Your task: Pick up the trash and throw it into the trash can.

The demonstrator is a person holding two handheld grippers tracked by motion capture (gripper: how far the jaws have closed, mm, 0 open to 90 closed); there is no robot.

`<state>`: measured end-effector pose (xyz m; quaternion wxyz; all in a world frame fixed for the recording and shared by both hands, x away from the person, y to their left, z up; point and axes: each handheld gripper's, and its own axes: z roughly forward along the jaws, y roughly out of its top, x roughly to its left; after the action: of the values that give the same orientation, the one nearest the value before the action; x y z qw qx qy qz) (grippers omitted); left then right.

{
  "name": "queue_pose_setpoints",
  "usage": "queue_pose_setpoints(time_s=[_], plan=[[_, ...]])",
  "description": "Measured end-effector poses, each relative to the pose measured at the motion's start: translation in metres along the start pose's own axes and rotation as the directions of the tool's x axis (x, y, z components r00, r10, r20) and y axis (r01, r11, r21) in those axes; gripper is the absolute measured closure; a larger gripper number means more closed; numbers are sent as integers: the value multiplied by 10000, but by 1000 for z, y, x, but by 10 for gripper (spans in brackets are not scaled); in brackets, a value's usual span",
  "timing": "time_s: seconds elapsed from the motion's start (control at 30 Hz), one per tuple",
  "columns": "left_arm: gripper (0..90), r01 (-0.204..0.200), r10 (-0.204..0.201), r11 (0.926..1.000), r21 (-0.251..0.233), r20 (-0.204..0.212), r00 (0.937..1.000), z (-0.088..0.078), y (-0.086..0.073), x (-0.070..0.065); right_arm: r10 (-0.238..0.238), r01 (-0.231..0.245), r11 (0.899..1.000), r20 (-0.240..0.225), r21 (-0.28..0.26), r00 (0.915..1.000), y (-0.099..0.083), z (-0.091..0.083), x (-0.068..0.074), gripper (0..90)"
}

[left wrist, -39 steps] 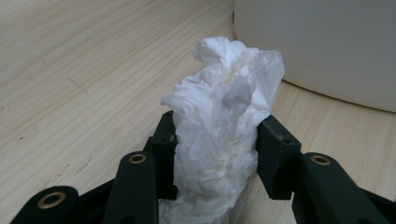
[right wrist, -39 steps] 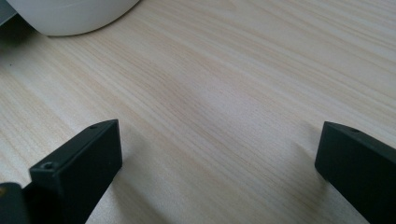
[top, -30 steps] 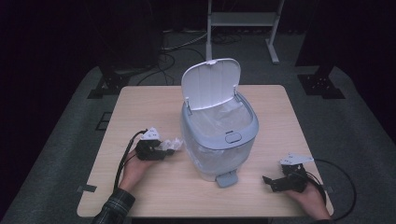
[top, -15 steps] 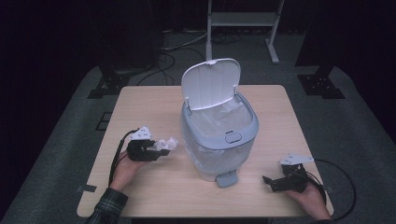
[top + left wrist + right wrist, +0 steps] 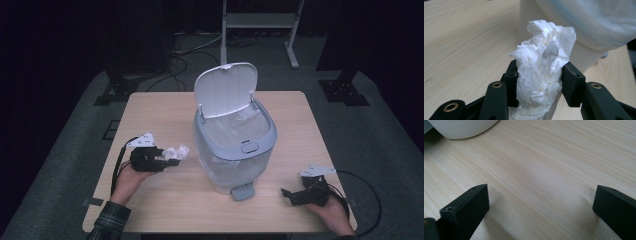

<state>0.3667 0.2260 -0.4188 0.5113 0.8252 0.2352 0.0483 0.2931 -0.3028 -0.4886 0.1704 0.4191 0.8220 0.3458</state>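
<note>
A crumpled white tissue [image 5: 176, 151] [image 5: 541, 65] is pinched between the black jaws of my left gripper [image 5: 170, 159] [image 5: 539, 75], held a little above the table to the left of the bin. The grey-and-white pedal bin [image 5: 235, 145] stands mid-table with its lid [image 5: 225, 89] raised and a clear liner inside; its white wall [image 5: 584, 55] lies just behind the tissue. My right gripper [image 5: 286, 194] [image 5: 541, 202] rests low at the table's front right, jaws wide apart with bare wood between them.
The bin's foot pedal [image 5: 243, 191] sticks out toward the front edge, left of the right gripper. The wooden table [image 5: 165, 115] has free surface behind the left gripper. A metal stand [image 5: 260, 25] and cables lie on the dark floor beyond.
My left gripper has risen off the table with the tissue and shifted slightly. The right gripper has stayed where it was.
</note>
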Motion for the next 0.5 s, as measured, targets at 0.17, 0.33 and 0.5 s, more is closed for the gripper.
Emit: queue_pose_setpoints(time_s=[0.17,0.33,0.5], plan=[[553,-95,97,9999,-121,127,9999,-4,7,-4,-7,7,10000,-4,-2,10000,0,0,0,0],[551,-220,227,9995,-206,361,9991,-7,14,-9,-21,21,10000,-12,1,10000,0,0,0,0],[551,-169,198,9988,-456,626,9978,-12,21,-13,-32,32,10000,-21,2,10000,0,0,0,0]])
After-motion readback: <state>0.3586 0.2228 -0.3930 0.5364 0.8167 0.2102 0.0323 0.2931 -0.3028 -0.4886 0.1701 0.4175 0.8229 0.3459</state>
